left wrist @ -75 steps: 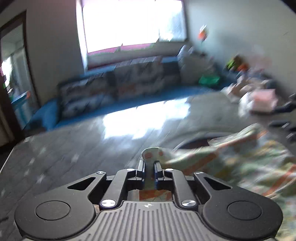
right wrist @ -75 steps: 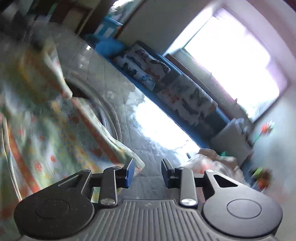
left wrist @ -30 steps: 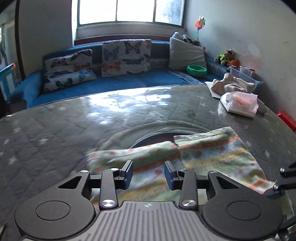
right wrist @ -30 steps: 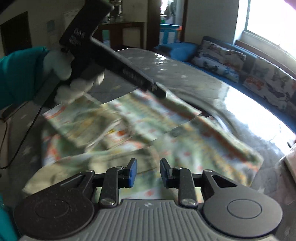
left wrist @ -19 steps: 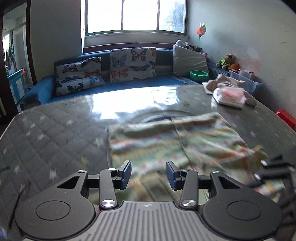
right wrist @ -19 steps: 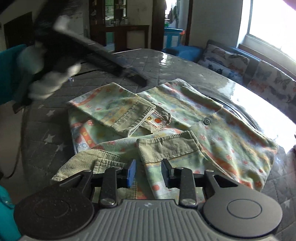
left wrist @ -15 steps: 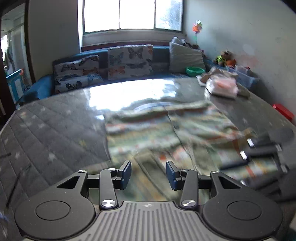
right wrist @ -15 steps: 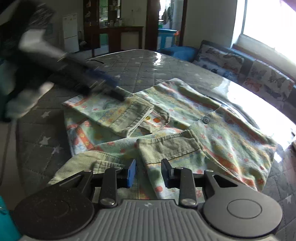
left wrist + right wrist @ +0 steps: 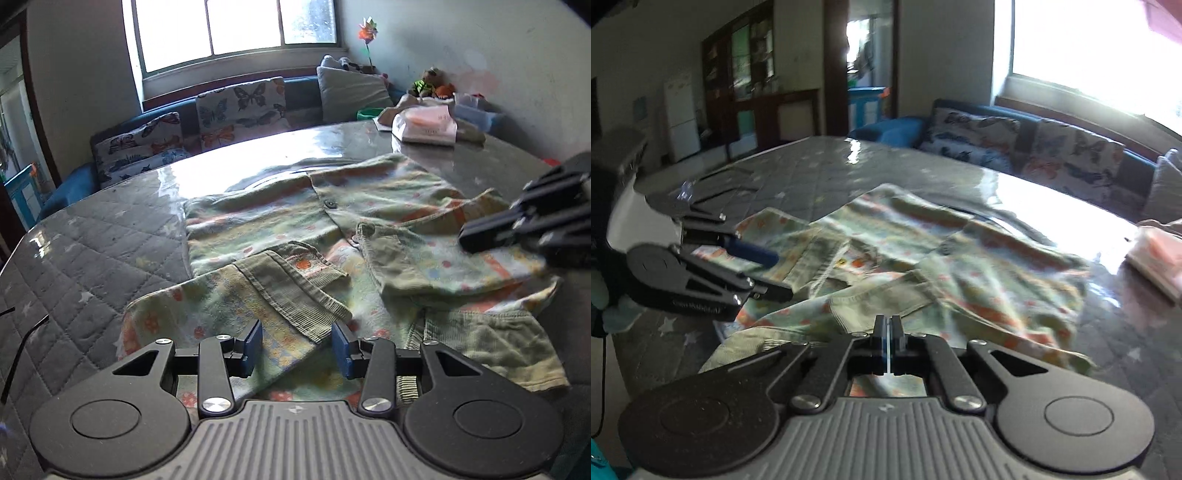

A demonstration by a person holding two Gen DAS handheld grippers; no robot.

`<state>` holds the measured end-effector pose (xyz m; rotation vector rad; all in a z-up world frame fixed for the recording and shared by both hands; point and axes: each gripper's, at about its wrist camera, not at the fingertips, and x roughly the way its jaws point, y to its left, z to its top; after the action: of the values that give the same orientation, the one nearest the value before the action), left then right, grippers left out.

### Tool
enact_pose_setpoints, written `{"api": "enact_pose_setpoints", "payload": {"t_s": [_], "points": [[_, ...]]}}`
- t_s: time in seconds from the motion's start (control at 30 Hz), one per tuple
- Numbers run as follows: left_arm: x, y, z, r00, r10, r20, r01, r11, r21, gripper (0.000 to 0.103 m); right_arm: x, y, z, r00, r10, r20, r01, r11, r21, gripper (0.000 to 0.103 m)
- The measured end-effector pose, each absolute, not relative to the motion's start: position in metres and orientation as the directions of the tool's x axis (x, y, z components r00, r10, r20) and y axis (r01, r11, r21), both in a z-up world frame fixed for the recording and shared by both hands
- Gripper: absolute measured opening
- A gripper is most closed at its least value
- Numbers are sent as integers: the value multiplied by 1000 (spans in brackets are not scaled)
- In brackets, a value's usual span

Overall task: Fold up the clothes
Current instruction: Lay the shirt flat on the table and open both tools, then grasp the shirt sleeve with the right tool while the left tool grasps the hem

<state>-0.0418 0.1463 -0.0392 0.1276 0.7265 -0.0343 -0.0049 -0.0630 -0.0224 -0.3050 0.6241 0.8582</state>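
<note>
On the quilted table [image 9: 92, 236] the floral shirt [image 9: 280, 225] lies spread, sleeves folded in. Left gripper [image 9: 295, 345] hovers wide open over the near hem. Right gripper [image 9: 887, 328] is closed; whether it pinches cloth is unclear. Next, probably: grab hem, fold it toward the collar.

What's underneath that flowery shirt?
The shirt lies on a grey quilted table cover. A dark curved rim peeks out at its far edge; whatever else lies beneath is covered.
</note>
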Motion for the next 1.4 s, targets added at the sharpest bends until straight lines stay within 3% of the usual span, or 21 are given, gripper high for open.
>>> {"api": "enact_pose_setpoints", "payload": {"t_s": [0.13,0.27,0.33,0.47,0.6,0.63,0.77,0.9,1.07,1.23,1.33,1.4], "points": [[-45,141,-40,756,-8,-654,120,985,127,45,-3,-71,-18,481,613,-627,-775,632,23,1],[-46,136,-43,755,2,-655,144,975,169,44,-8,-61,-25,442,629,-640,-802,596,31,12],[-45,138,-44,753,-9,-658,149,976,157,37,-8,-51,-30,429,628,-650,-812,583,27,13],[-45,142,-44,750,-47,-659,171,977,125,22,-6,-33,-41,421,622,-660,-818,574,20,32],[-46,147,-43,752,-78,-654,181,979,92,12,0,-28,-49,390,626,-676,-817,573,59,27],[-46,150,-42,752,-86,-653,178,981,77,10,2,-29,-50,379,632,-676,-815,574,79,21],[-47,160,-37,759,-115,-640,158,987,10,6,7,-38,-46,360,659,-660,-794,588,153,8],[-49,171,-31,776,-127,-618,108,992,-68,4,5,-47,-39,394,664,-636,-776,611,158,4],[-55,185,-18,809,-102,-578,35,991,-126,4,8,-54,-33,406,665,-627,-760,627,173,4],[-69,209,0,853,-49,-520,-60,980,-190,3,4,-39,-39,438,633,-639,-777,624,86,4],[-80,227,10,875,4,-484,-122,969,-213,3,-1,-26,-45,442,614,-654,-789,613,43,15],[-89,239,16,885,46,-464,-168,960,-226,3,-6,-21,-49,470,604,-644,-795,606,-12,15]]}}
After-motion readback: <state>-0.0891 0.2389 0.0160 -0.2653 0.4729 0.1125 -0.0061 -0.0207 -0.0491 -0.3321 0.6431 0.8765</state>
